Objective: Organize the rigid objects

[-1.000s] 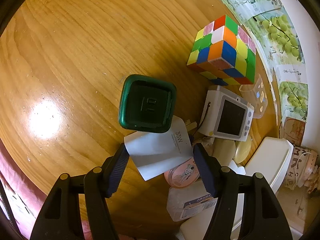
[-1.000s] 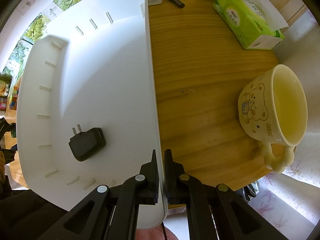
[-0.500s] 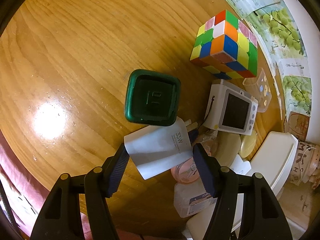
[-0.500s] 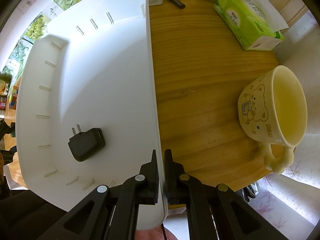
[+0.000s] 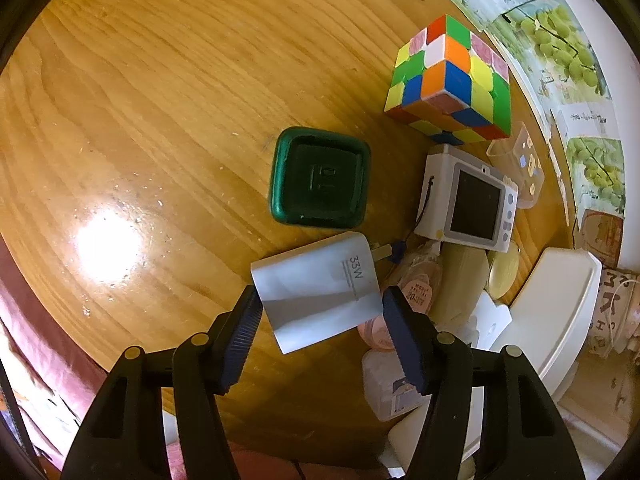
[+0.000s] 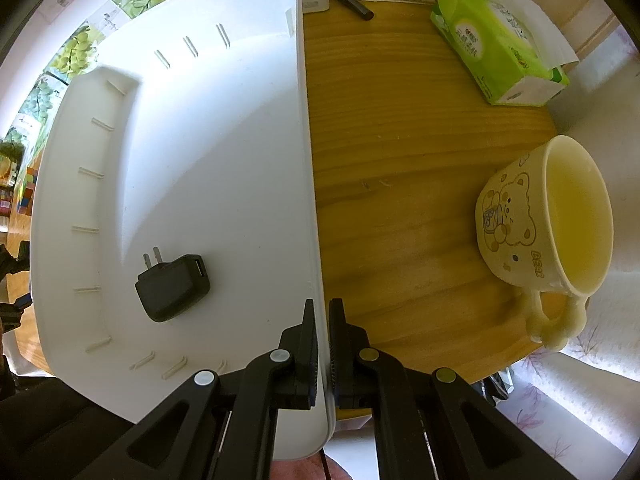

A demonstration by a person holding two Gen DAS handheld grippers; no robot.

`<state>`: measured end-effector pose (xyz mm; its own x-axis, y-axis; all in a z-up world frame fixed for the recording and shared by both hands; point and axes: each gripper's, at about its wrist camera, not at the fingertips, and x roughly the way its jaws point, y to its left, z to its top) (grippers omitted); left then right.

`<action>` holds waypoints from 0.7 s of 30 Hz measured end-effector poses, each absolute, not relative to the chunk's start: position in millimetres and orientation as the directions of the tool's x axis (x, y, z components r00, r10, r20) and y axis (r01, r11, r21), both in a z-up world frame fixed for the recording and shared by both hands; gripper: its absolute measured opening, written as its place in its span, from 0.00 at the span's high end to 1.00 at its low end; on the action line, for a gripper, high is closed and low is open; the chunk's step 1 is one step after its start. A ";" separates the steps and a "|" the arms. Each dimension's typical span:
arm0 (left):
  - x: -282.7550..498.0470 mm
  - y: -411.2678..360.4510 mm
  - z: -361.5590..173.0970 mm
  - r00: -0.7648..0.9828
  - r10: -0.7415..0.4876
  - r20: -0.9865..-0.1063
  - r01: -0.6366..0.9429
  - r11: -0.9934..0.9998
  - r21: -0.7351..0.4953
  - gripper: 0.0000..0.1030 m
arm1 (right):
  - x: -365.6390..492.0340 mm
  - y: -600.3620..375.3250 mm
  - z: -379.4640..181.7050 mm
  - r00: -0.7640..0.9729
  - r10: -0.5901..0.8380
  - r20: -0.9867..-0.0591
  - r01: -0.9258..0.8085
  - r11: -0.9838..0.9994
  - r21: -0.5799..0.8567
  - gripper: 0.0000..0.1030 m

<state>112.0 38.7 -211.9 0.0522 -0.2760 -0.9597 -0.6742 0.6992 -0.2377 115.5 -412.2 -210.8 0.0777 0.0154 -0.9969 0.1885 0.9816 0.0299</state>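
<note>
My left gripper [image 5: 322, 322] is shut on a white 33W charger [image 5: 316, 288], held above the wooden table with its prongs pointing right. Beyond it on the table sit a dark green square box [image 5: 320, 178], a Rubik's cube [image 5: 450, 80] and a small white camera [image 5: 468, 200]. In the right wrist view my right gripper [image 6: 323, 344] is shut on the right rim of a white bin [image 6: 192, 152]. A black charger [image 6: 172, 286] lies on the bin's floor near the front left.
A cluster of small items, pink tape [image 5: 416, 292] and a clear bottle [image 5: 390, 388], lies right of the held charger. The white bin [image 5: 556, 312] shows at the far right there. A bear mug [image 6: 544, 220] and a green tissue pack [image 6: 496, 40] stand right of the bin.
The left gripper has drifted left and back with the white charger; the green box and cube appear farther right and lower. The right gripper and bin barely moved.
</note>
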 end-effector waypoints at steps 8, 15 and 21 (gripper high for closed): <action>104.9 29.5 -195.5 0.057 -0.274 -0.960 -0.641 0.727 -0.246 0.36 | 114.9 -409.4 -206.8 0.086 0.011 -0.996 0.183 0.983 0.027 0.95; 99.5 19.6 -173.0 0.076 -0.269 -0.960 -0.596 0.760 -0.260 0.36 | 114.5 -402.4 -205.4 0.095 0.008 -0.995 0.182 0.983 0.025 0.95; 102.9 11.6 -153.8 0.095 -0.253 -0.963 -0.555 0.789 -0.263 0.36 | 113.7 -402.6 -205.4 0.105 0.012 -0.994 0.182 0.983 0.031 0.95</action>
